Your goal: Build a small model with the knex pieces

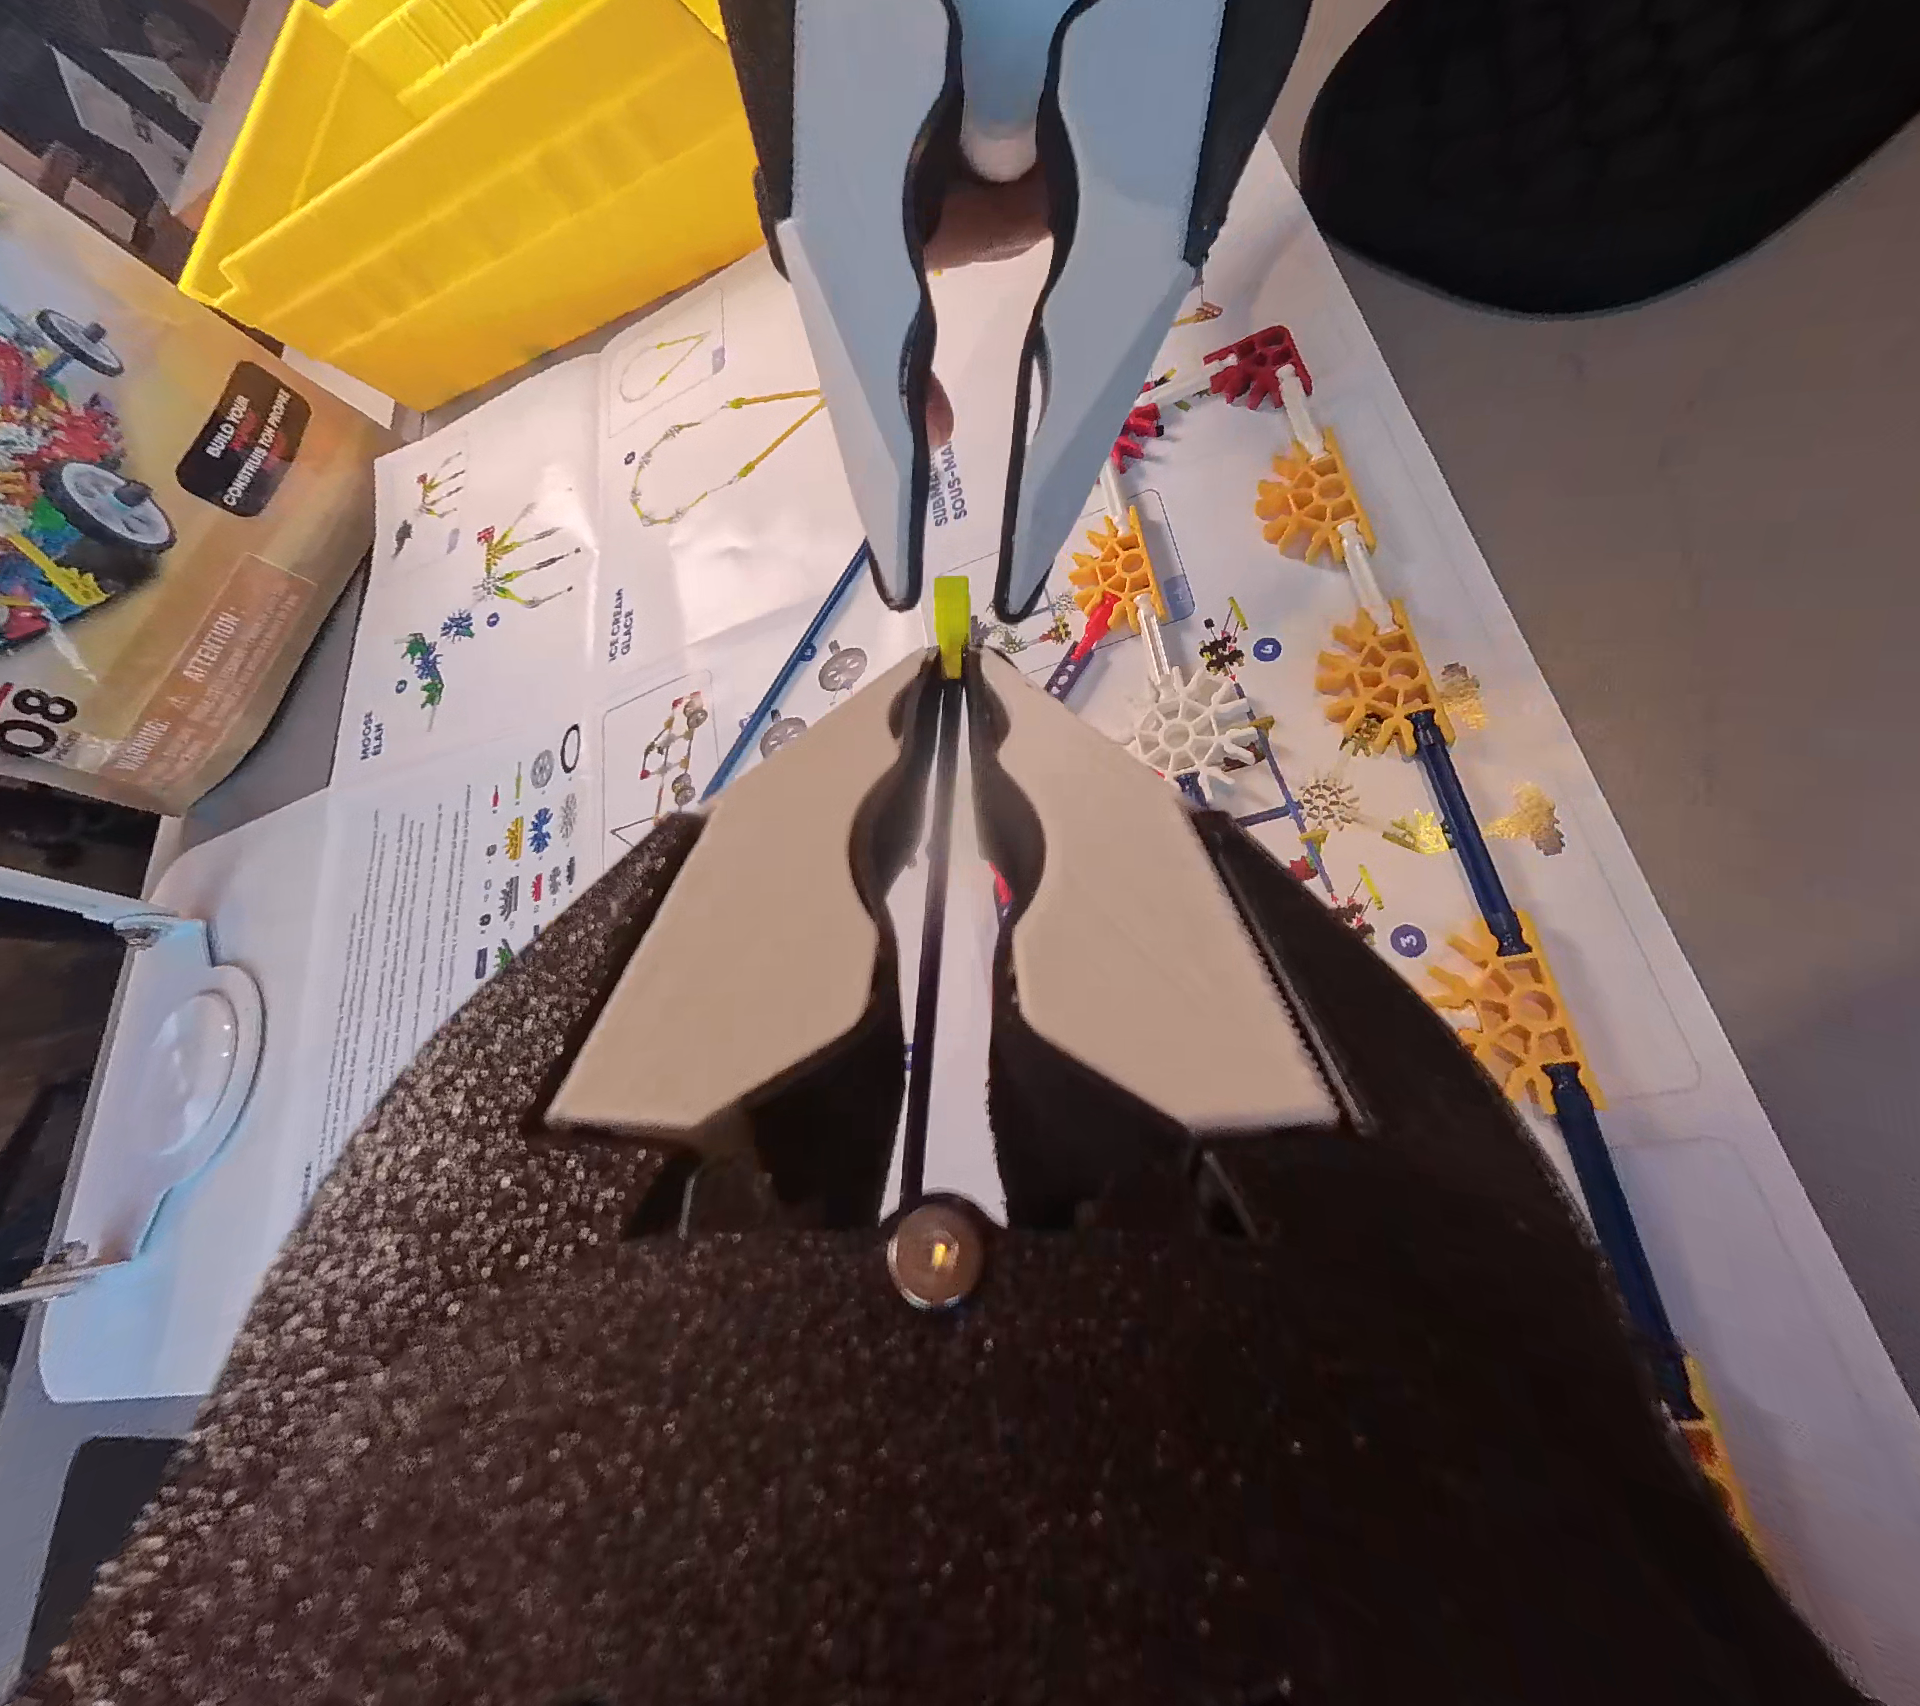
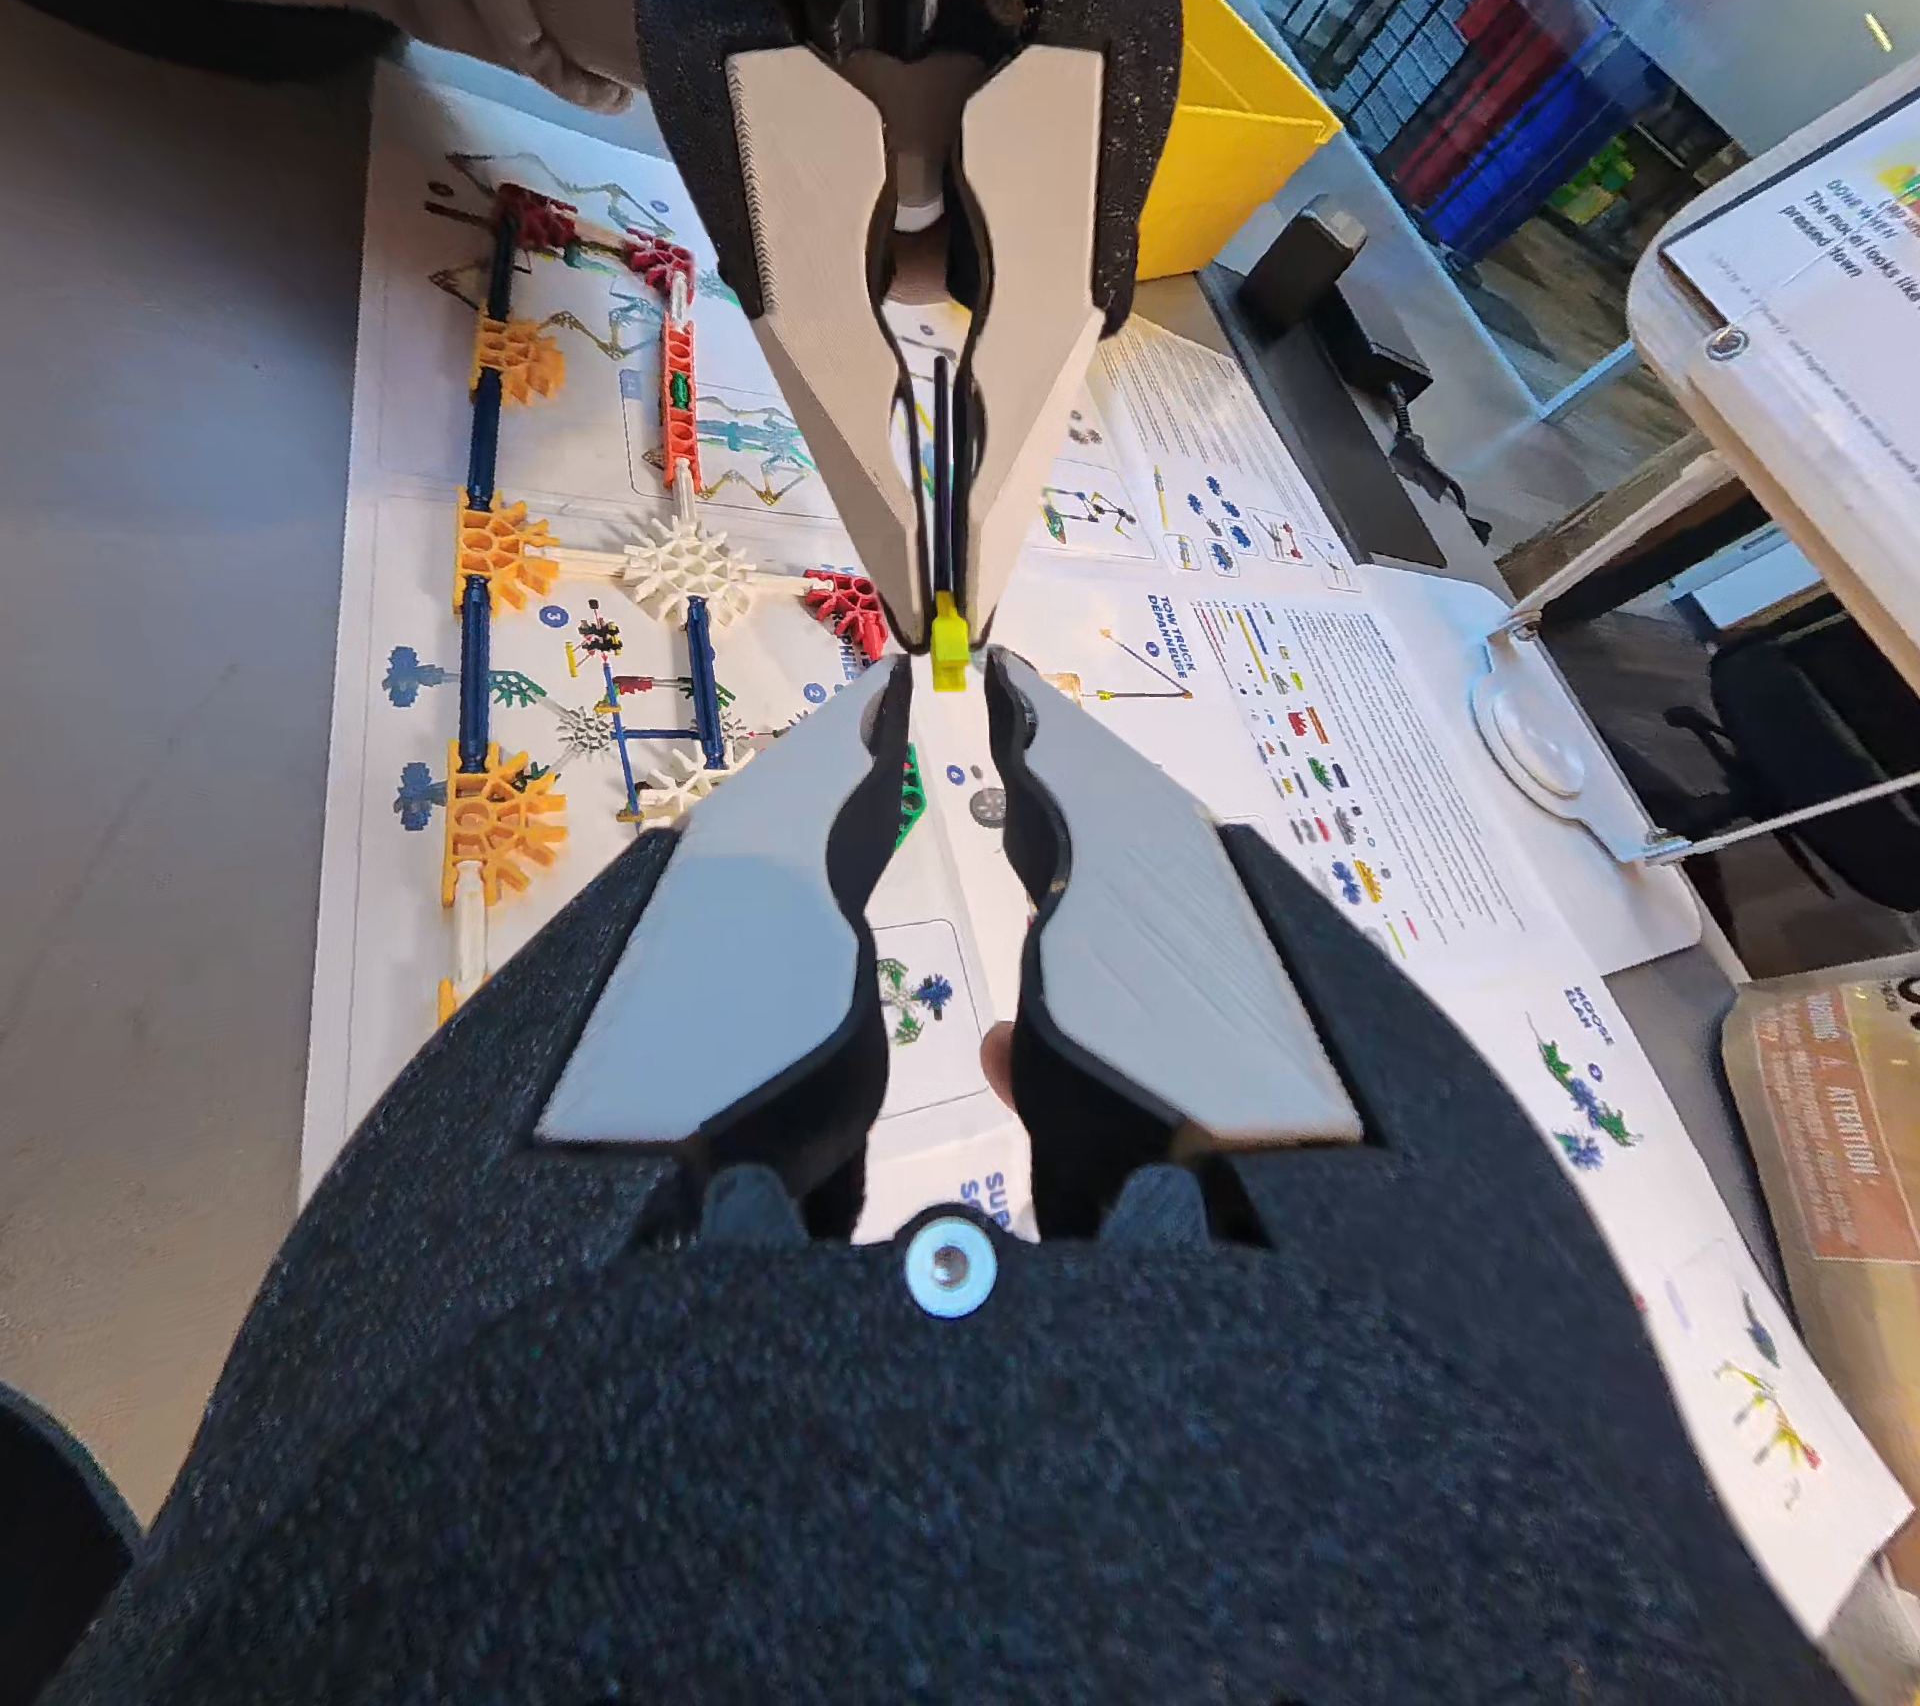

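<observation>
My left gripper [image 1: 951, 664] is shut on a short yellow-green rod [image 1: 952, 617], which sticks out past its tips. It also shows from above in the right wrist view [image 2: 940, 633], holding the rod [image 2: 948, 643]. My right gripper [image 2: 948, 669] faces it tip to tip, slightly open, its tips flanking the rod's free end without gripping it. In the left wrist view the right gripper [image 1: 956, 602] comes in from the top. Both hover over a printed instruction sheet [image 1: 499, 638]. A flat model of orange, white and red connectors with blue rods [image 2: 499, 555] lies on the sheet.
Yellow plastic bins [image 1: 499, 150] stand at the sheet's far side. A printed toy box [image 1: 156, 513] lies beside them. A white stand with a clear suction cup [image 2: 1538, 742] sits on the sheet's edge. A dark round object [image 1: 1662, 46] lies beyond the model [image 1: 1382, 669]. My two grippers' fingertips are within a few centimetres of each other.
</observation>
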`<state>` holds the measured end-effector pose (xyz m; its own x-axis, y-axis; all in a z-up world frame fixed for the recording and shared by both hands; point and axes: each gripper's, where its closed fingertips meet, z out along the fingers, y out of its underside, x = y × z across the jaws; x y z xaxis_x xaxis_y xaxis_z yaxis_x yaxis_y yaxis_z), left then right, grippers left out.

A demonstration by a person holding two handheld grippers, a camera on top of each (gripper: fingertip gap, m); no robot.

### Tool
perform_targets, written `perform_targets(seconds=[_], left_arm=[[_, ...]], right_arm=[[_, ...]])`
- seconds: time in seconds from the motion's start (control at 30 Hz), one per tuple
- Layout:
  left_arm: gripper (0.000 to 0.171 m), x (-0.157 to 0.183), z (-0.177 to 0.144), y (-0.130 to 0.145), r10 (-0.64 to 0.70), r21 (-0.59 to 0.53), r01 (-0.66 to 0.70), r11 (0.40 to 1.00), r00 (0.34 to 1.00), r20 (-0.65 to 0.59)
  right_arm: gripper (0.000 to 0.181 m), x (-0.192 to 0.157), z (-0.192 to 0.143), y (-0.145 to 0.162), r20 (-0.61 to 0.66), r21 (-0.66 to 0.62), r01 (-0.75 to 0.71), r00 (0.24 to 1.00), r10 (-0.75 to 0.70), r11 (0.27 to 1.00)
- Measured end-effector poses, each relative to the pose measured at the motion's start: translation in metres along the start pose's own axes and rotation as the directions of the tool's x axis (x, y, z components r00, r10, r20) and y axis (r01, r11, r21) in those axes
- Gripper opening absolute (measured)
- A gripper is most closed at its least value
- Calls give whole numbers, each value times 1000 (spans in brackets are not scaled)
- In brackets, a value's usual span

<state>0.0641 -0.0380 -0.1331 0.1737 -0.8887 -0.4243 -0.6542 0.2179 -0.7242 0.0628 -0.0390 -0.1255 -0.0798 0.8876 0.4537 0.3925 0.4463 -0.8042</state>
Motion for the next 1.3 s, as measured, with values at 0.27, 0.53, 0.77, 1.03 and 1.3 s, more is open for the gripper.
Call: perform_targets(seconds=[0.27,0.53,0.77,1.03,1.3], left_arm=[[7,-1,-7,-8,22,29,-23,999,1000,20],[10,-6,-17,-14,30,58,-33,998,998,48],[6,-8,-20,-21,73,69,-79,994,994,86],[5,-13,-22,-22,86,81,-97,992,988,126],[5,-22,-22,6,22,-6,-21,1000,994,104]], right_arm=[[5,0,-5,-11,-44,58,56,998,-53,997],[5,3,-13,-21,-150,66,197,971,-186,978],[5,7,-15,-27,-227,44,329,923,-311,943],[5,12,-17,-29,-298,21,391,881,-367,920],[5,18,-9,0,-58,61,-158,985,162,986]])
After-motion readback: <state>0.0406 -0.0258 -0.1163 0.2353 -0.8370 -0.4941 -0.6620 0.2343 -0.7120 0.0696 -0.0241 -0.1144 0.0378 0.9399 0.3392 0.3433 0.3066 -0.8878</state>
